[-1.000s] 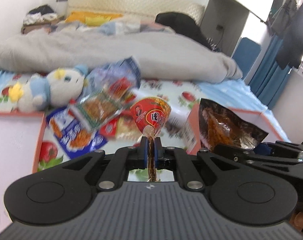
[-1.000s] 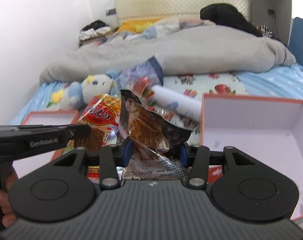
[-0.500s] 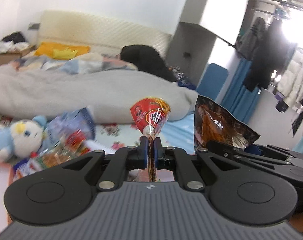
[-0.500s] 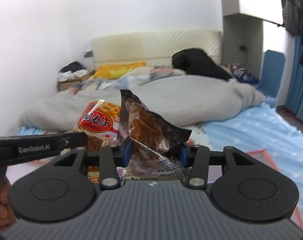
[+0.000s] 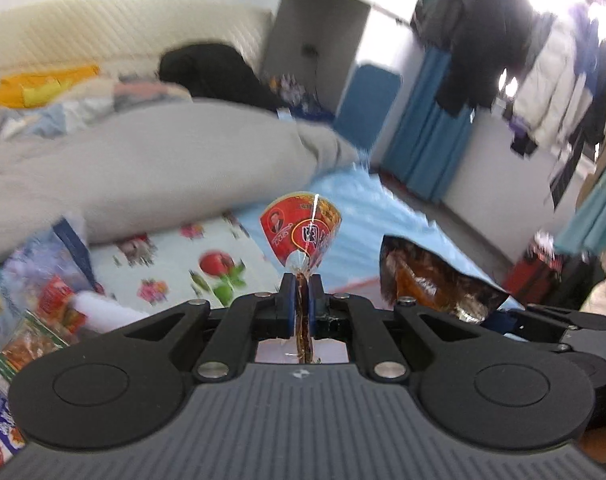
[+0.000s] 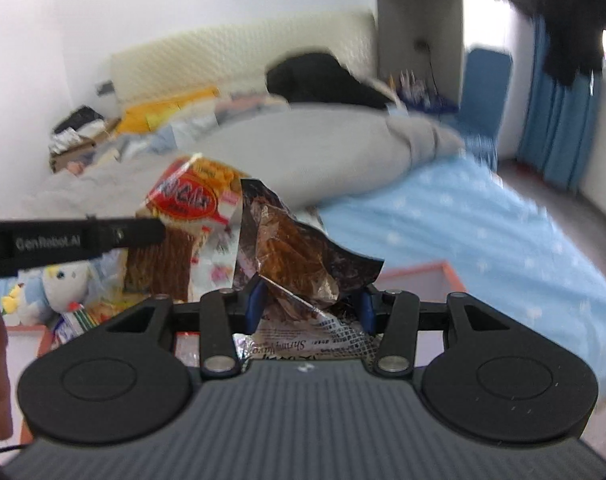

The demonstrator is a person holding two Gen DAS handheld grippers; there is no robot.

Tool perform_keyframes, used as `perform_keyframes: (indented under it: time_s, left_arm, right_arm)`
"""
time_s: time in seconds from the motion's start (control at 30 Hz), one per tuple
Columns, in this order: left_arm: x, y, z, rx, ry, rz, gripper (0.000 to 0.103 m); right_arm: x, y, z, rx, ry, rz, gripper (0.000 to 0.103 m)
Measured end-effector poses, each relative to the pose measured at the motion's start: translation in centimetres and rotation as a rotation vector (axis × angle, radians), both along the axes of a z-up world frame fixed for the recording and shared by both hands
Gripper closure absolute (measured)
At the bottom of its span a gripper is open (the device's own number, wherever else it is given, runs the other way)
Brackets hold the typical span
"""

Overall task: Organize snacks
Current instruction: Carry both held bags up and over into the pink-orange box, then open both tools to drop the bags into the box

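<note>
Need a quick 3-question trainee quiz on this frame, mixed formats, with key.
1. True or false: the left gripper is shut on a red snack packet.
2. Multiple choice: what does the right gripper hold? A) a soft toy B) a crinkled brown snack bag C) nothing
3. Fill in: in the right wrist view, the soft toy lies at the ___ edge of the picture, below the other gripper.

Key: 1 true; 2 B; 3 left
</note>
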State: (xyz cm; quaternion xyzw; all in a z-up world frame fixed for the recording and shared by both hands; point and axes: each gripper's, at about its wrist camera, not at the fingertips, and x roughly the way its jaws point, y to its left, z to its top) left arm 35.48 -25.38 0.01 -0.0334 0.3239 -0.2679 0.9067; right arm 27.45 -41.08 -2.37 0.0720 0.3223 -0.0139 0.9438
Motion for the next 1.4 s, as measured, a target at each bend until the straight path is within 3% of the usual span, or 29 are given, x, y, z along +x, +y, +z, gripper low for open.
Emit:
perform_keyframes:
  time_s: [0.2,0.33,0.4,0.6,0.67,0.73,0.8,1.0,1.17,1.4]
  left_arm:
    - [3.0,-3.8,-4.9,0.125,0.123,-0.092,0.096]
    - [4.7,-4.7,-7.9,0.144,0.261,-0.155,0.095]
    - [4.9,-4.8,-9.1,0.170,0.292,-0.141,0.095]
    - [5.0,-4.9,-10.2,0.185,0.349,-0.159,0.093]
    - [5.2,-4.6,-10.4,0.193,0.378,-0.136,0.080]
    - [4.9,-4.5,-10.1,0.203,0.389,-0.127,0.048]
    - [4.4,-4.3,-9.4,0.204,0.366,-0.112,0.039]
    - [3.4,-3.6,-6.7,0.180,0.287,-0.111,0.038]
    - [1.5,-2.1,-3.9,0.161,0.153,-0.098,0.038]
    - [-1.2,1.6,-0.9,0.069,0.044,-0.045,0.039]
  right_arm:
    - [1.5,-2.1,-4.6,0.073,0.181,-0.028,0.054]
    - [2.1,-2.7,-7.3,0.093,0.280,-0.033,0.054]
    - [2.3,-2.6,-8.6,0.075,0.332,-0.022,0.054]
    - [2.0,-3.7,-9.4,0.114,0.361,-0.052,0.051]
    - [2.0,-4.1,-9.2,0.114,0.358,-0.064,0.048]
    - [1.9,-4.1,-9.0,0.106,0.356,-0.064,0.027]
    - [1.6,-4.3,-8.7,0.118,0.343,-0.062,0.026]
    - [0.6,-4.0,-7.0,0.117,0.275,-0.052,0.026]
    - [-0.8,-3.5,-4.6,0.121,0.172,-0.047,0.026]
    - [-2.9,-2.4,-1.7,0.118,0.035,-0.050,0.026]
